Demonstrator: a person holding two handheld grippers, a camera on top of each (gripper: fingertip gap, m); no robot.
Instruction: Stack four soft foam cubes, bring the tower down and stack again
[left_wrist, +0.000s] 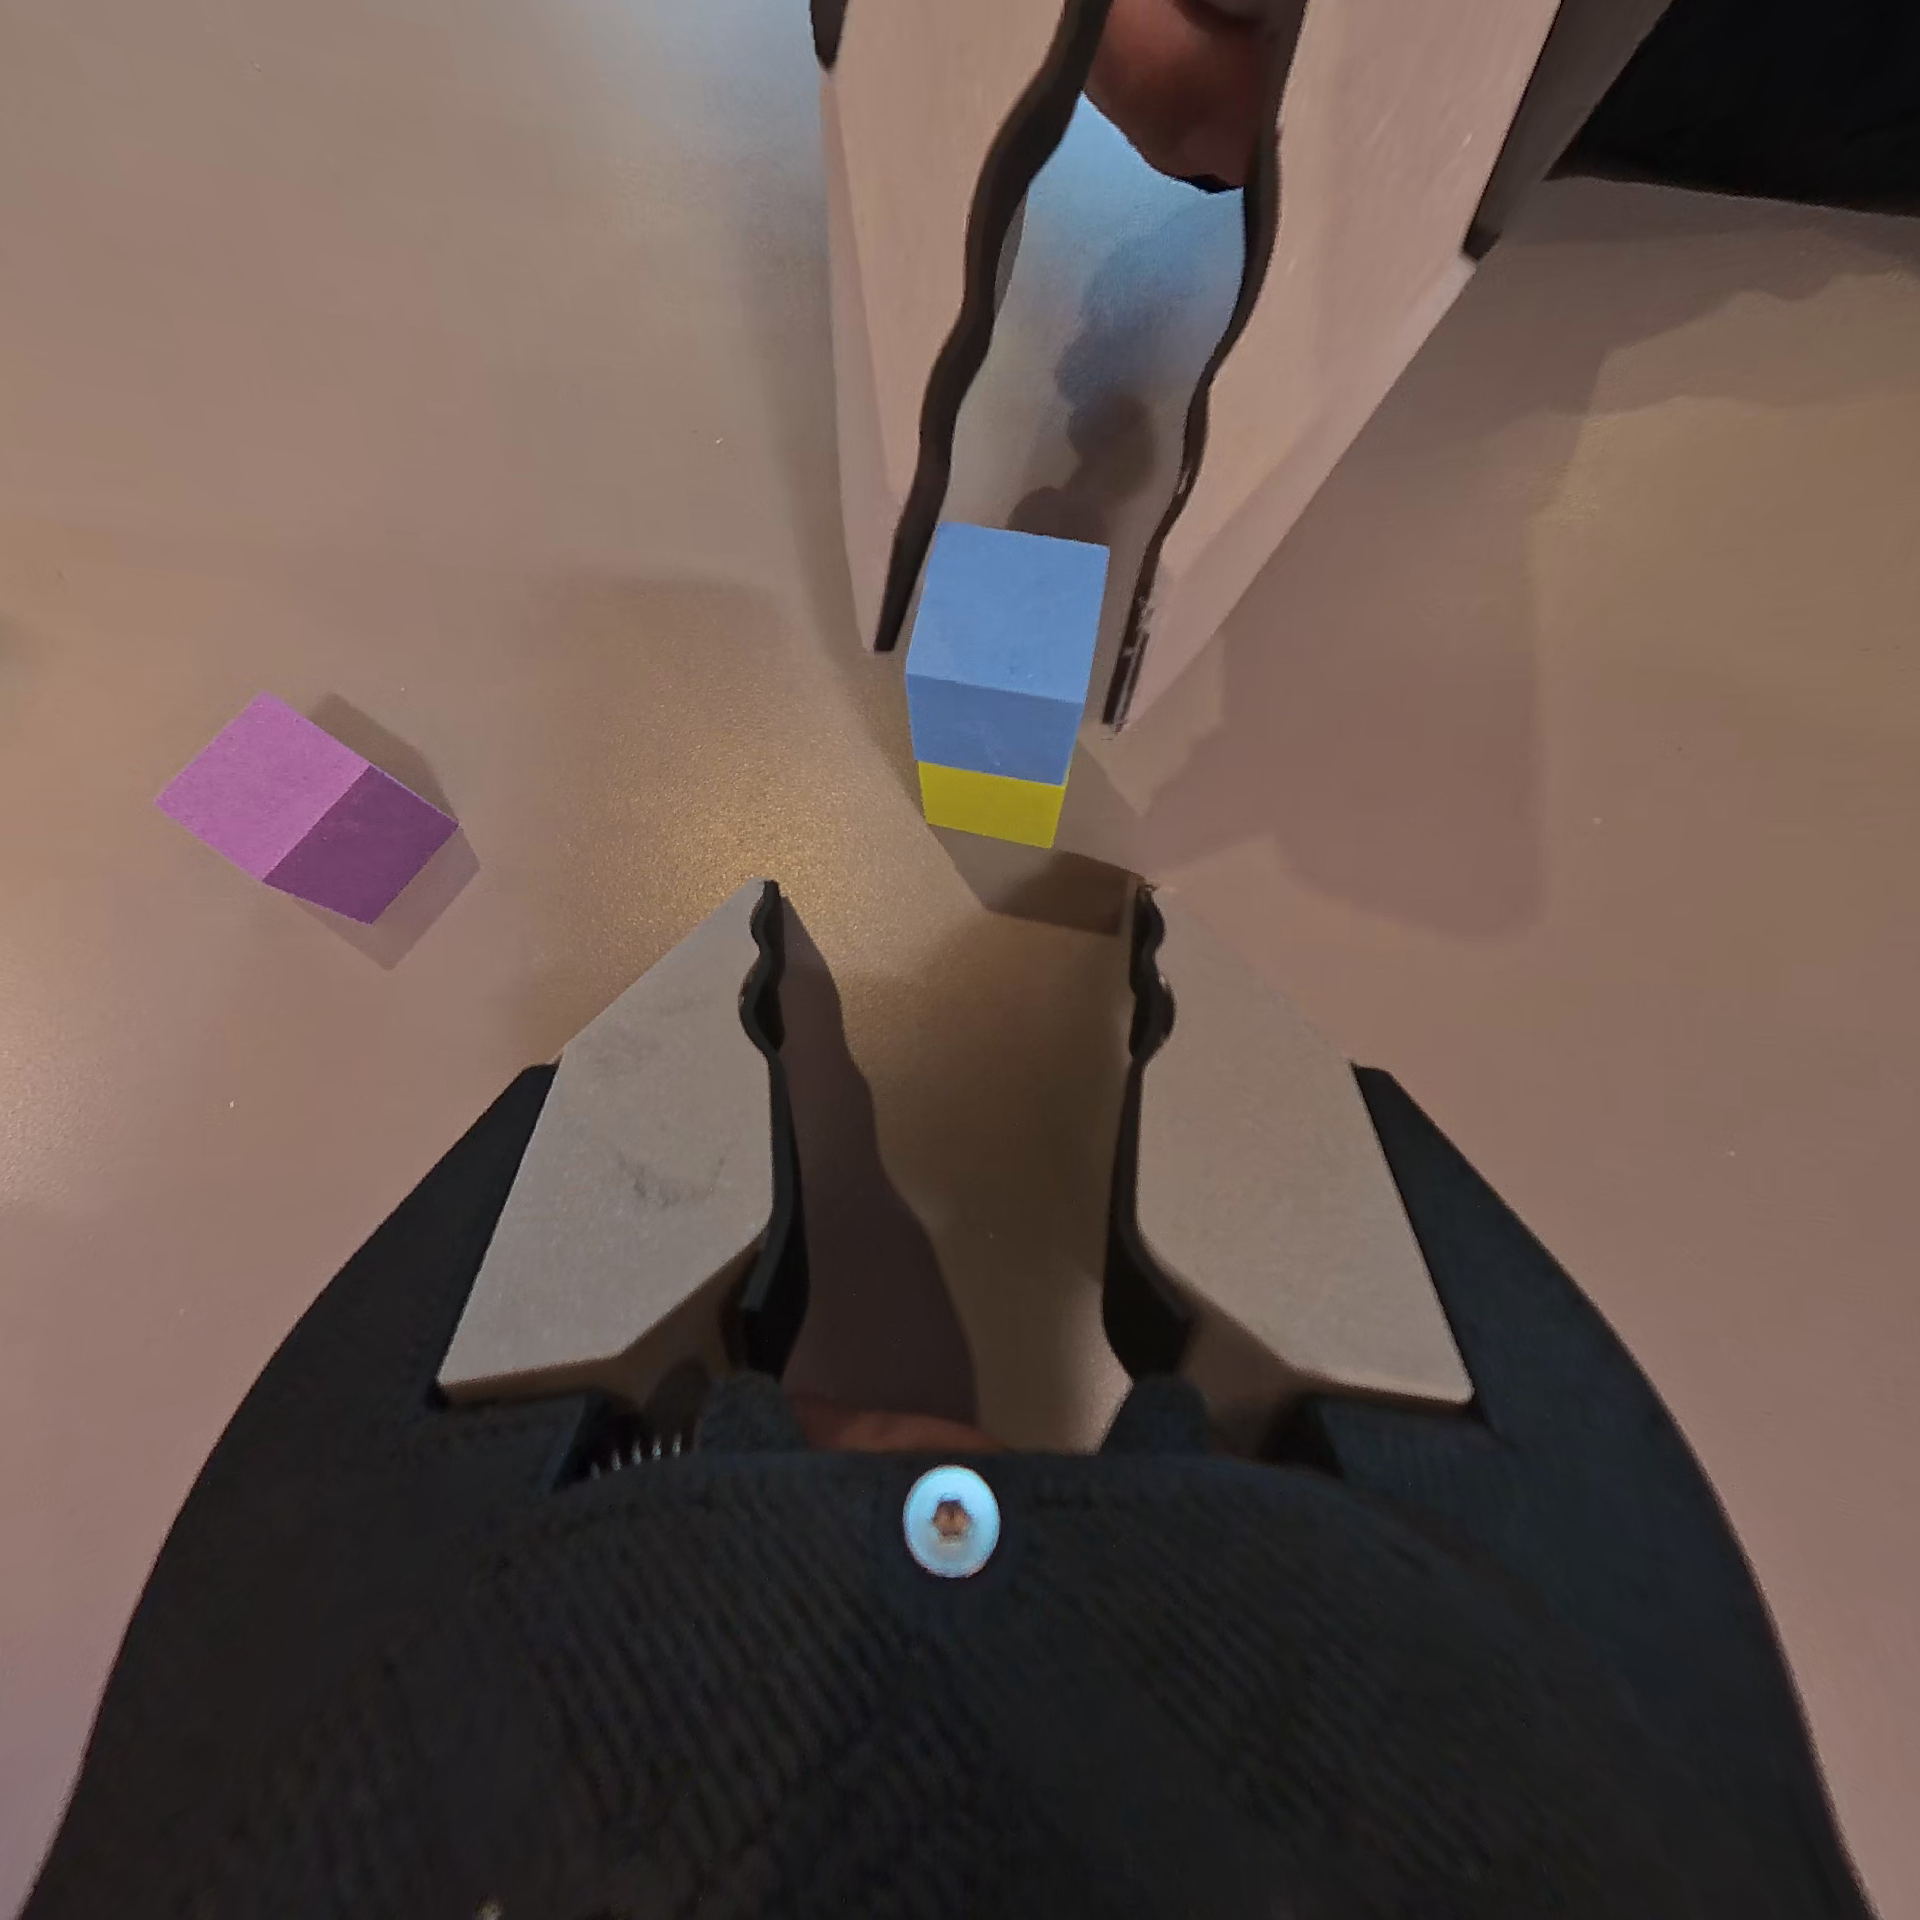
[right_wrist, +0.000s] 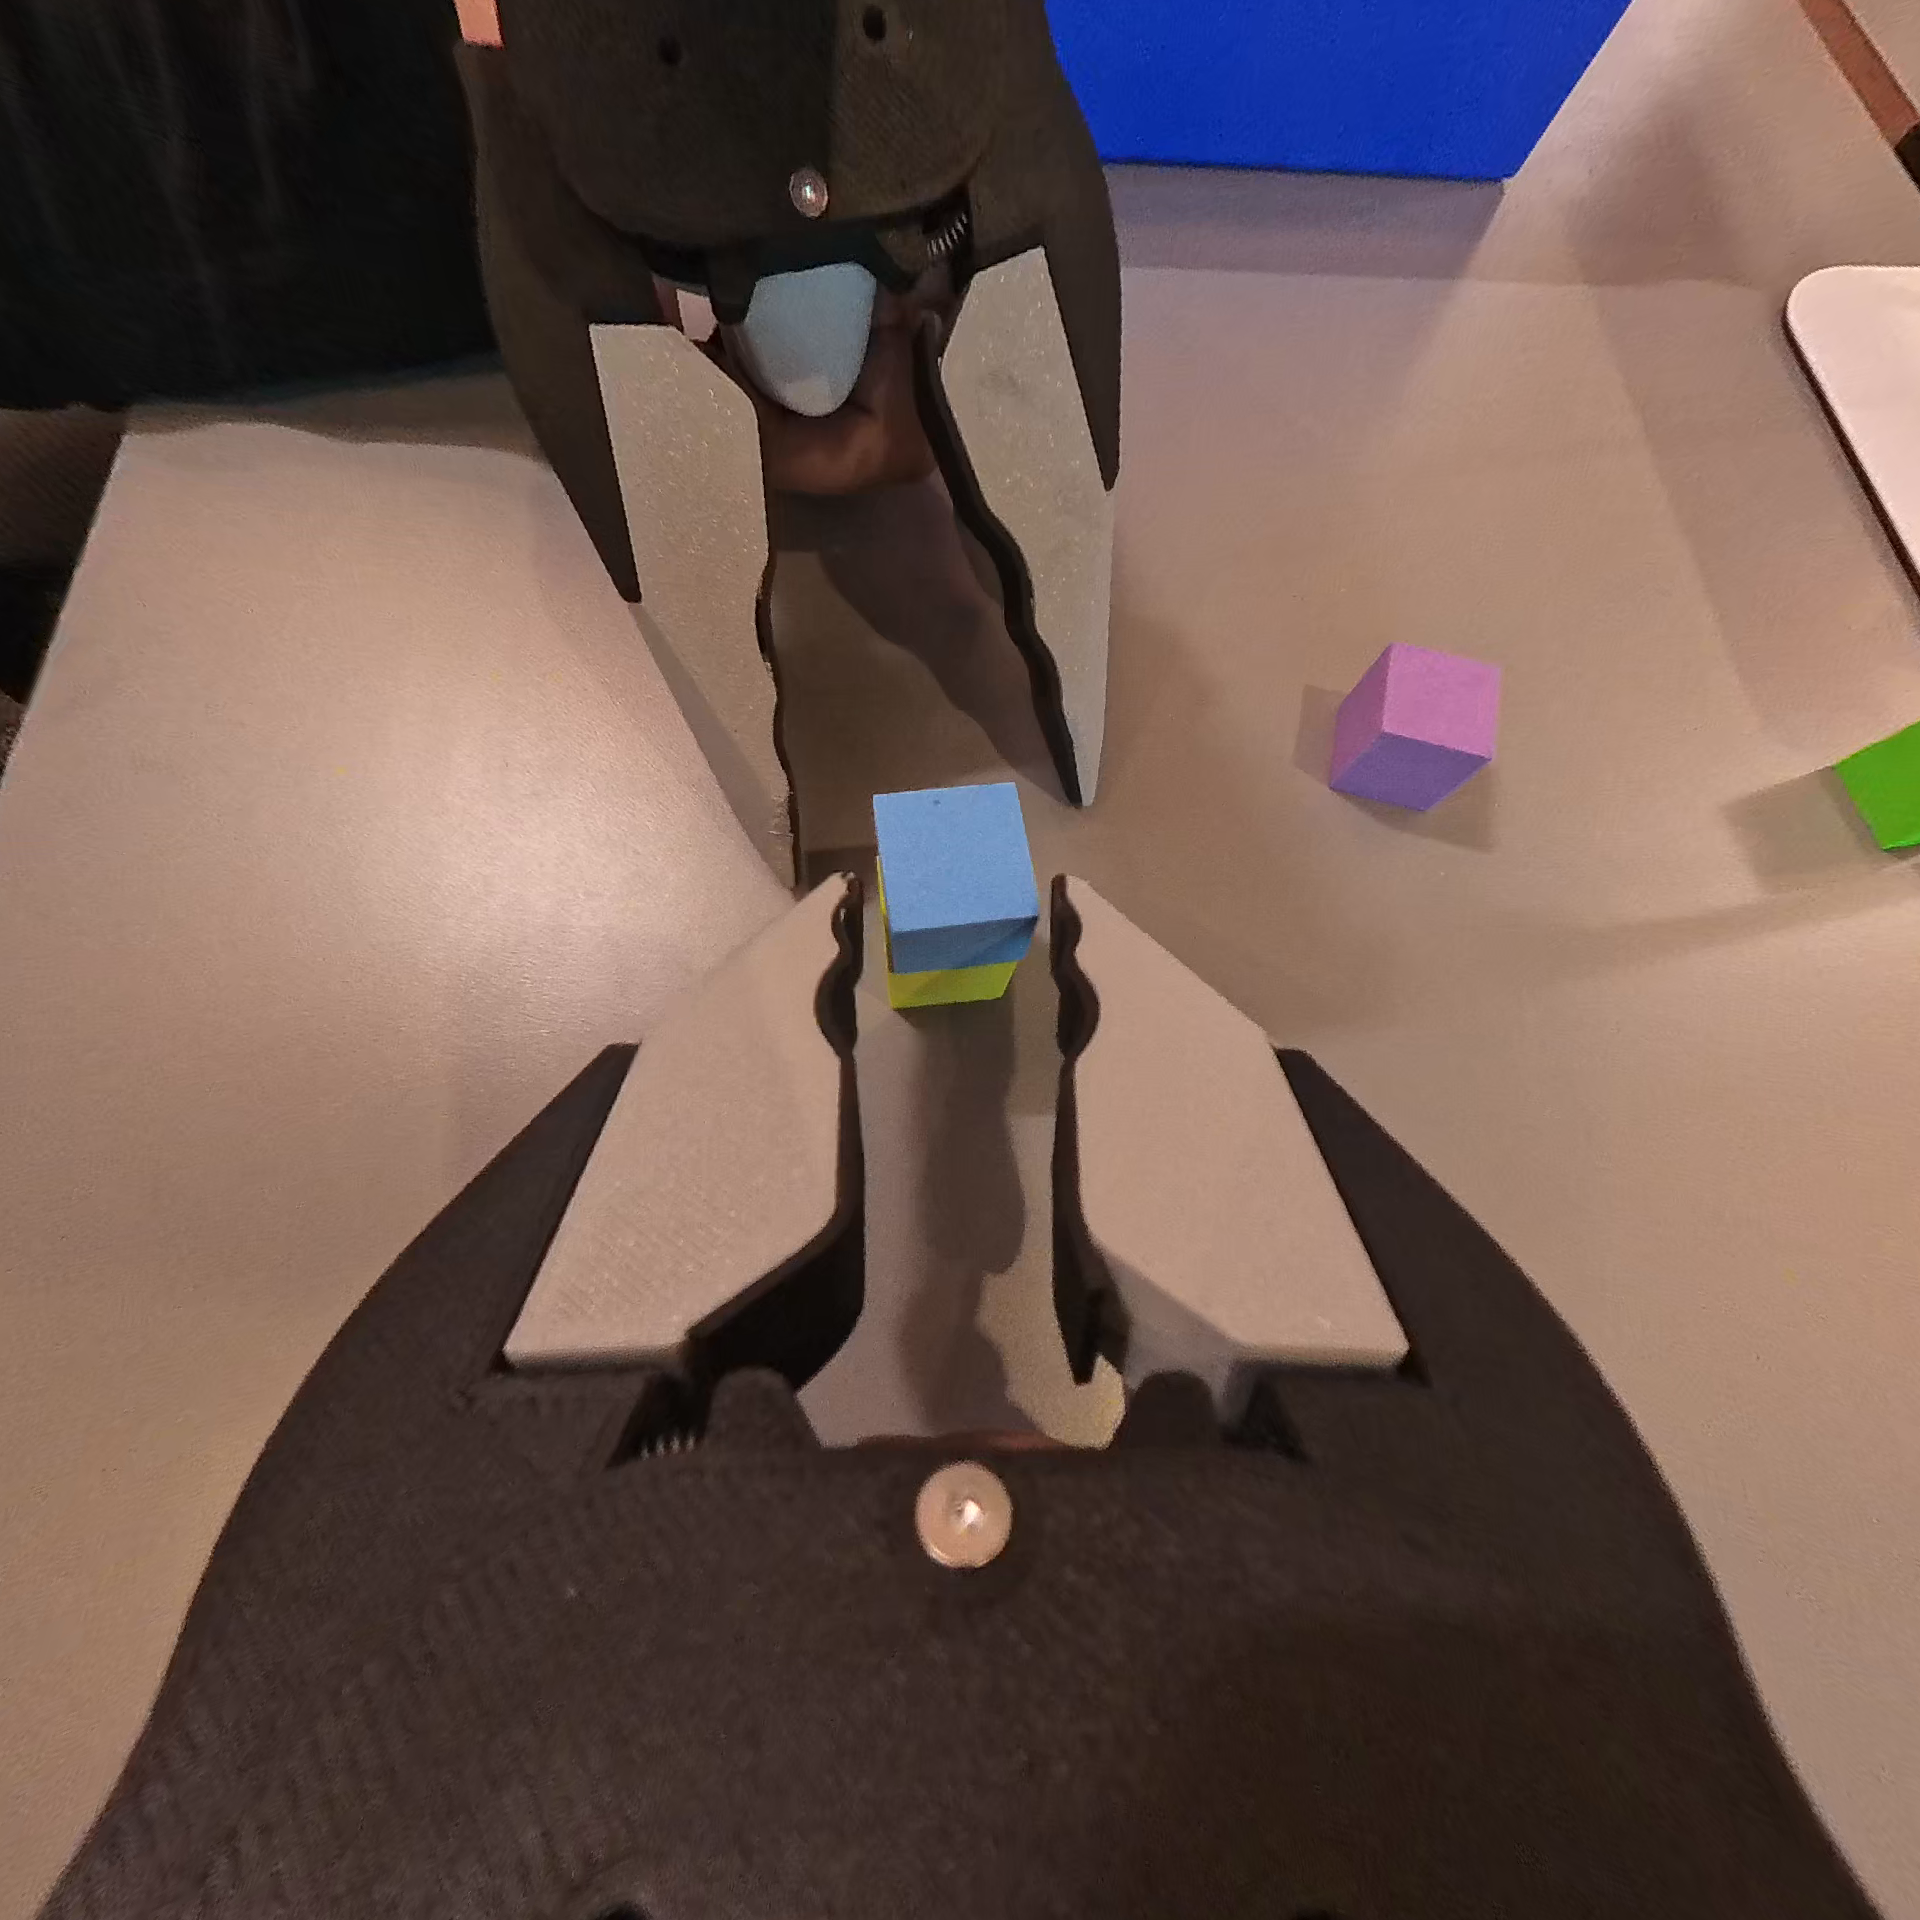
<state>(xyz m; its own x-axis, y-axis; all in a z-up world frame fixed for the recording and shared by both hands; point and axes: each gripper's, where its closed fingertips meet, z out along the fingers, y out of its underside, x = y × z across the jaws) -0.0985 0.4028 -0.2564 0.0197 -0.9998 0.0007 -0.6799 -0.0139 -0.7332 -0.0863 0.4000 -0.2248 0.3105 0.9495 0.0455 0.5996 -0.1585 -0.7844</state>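
A blue cube (left_wrist: 1003, 644) sits on a yellow cube (left_wrist: 992, 805), slightly twisted on it. My left gripper (left_wrist: 954, 894) is open and empty, just short of this stack. My right gripper (right_wrist: 956, 883) faces it from the other side, jaws open. Its tips stand on either side of the blue cube (right_wrist: 951, 873) with narrow gaps, above the yellow cube (right_wrist: 951, 982); its fingers (left_wrist: 904, 312) also show in the left wrist view. A purple cube (left_wrist: 301, 805) lies alone on the table; it also shows in the right wrist view (right_wrist: 1418, 727). A green cube (right_wrist: 1886, 790) is at the right edge.
A white flat object (right_wrist: 1860, 384) lies at the far right of the table. A blue panel (right_wrist: 1299, 83) stands behind the table. The table edge (right_wrist: 94, 520) runs along the left, with dark space beyond. Left and right tips are no more than a few centimetres apart. About 8 centimetres separates my left fingertips from the purple cube (left_wrist: 301, 805). It is also in sight in the right wrist view (right_wrist: 1405, 691).
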